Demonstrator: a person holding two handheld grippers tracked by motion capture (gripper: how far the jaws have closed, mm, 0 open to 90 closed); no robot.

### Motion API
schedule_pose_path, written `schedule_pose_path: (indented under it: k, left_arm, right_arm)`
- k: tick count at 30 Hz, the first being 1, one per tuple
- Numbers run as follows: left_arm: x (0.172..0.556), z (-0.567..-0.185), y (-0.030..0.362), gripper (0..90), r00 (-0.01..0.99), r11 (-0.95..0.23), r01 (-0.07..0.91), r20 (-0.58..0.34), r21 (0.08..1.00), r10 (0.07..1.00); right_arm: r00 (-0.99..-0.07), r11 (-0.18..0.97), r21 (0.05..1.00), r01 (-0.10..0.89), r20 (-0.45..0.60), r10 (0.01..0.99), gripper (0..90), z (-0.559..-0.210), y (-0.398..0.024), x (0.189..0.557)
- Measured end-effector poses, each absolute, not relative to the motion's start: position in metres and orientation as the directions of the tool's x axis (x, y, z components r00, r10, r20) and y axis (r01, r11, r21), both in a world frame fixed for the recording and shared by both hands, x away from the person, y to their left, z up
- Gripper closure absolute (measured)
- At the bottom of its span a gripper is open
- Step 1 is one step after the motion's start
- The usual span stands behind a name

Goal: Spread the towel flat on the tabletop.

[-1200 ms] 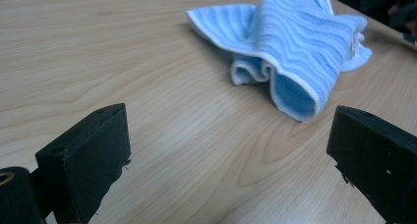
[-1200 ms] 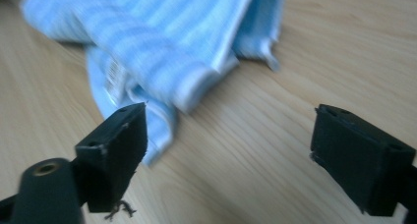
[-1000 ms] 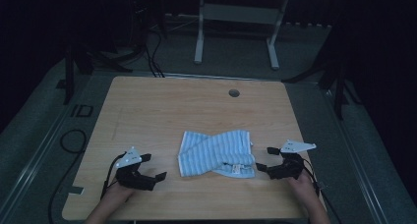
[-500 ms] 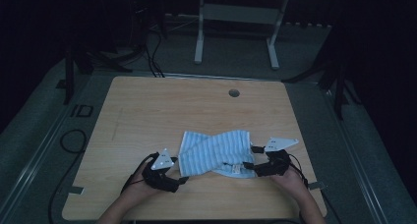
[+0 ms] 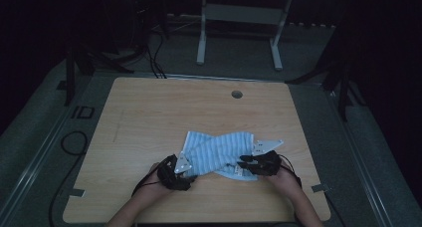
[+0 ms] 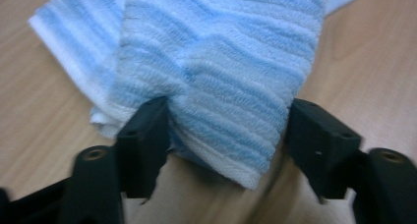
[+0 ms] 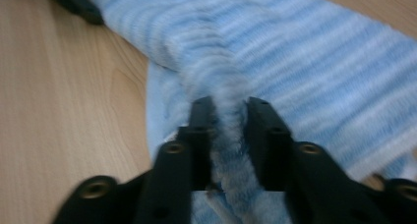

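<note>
A blue-and-white striped towel (image 5: 219, 153) lies loosely folded on the wooden table (image 5: 149, 117), near its front edge. My left gripper (image 5: 185, 171) sits at the towel's near left corner. In the left gripper view it is open (image 6: 228, 135), its jaws wide apart on either side of a folded end of the towel (image 6: 221, 62). My right gripper (image 5: 246, 163) is at the towel's near right side. In the right gripper view it is shut (image 7: 230, 111) on a raised ridge of the towel (image 7: 314, 62).
A round cable hole (image 5: 237, 94) sits near the table's far edge. Behind the table stands a white metal frame (image 5: 239, 13). Black cables (image 5: 69, 140) lie on the floor at the left. Bare wood stretches left of and beyond the towel.
Both hands have moved inward to the towel. The left gripper went right up to its corner. The right gripper slid left and shut on a fold.
</note>
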State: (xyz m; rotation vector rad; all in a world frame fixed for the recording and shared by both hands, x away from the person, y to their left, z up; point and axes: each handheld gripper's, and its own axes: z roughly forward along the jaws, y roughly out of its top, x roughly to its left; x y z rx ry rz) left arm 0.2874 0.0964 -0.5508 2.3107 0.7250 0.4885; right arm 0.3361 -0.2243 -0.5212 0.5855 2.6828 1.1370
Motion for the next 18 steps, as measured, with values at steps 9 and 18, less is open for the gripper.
schedule_pose_path:
  k: [9,18]
  left_arm:
    - [0.292,-0.533,0.107,86.7,0.799,-0.591,0.385,0.065,0.709,0.598]
    - [0.249,-0.52,0.104,86.8,0.893,-0.703,0.315,0.053,0.638,0.447]
  right_arm:
    - [-0.916,0.624,0.729,0.283,0.013,0.4,84.9,-0.511,-0.225,0.335]
    - [-0.935,0.639,0.719,0.275,0.043,0.353,85.0,-0.516,-0.233,0.311]
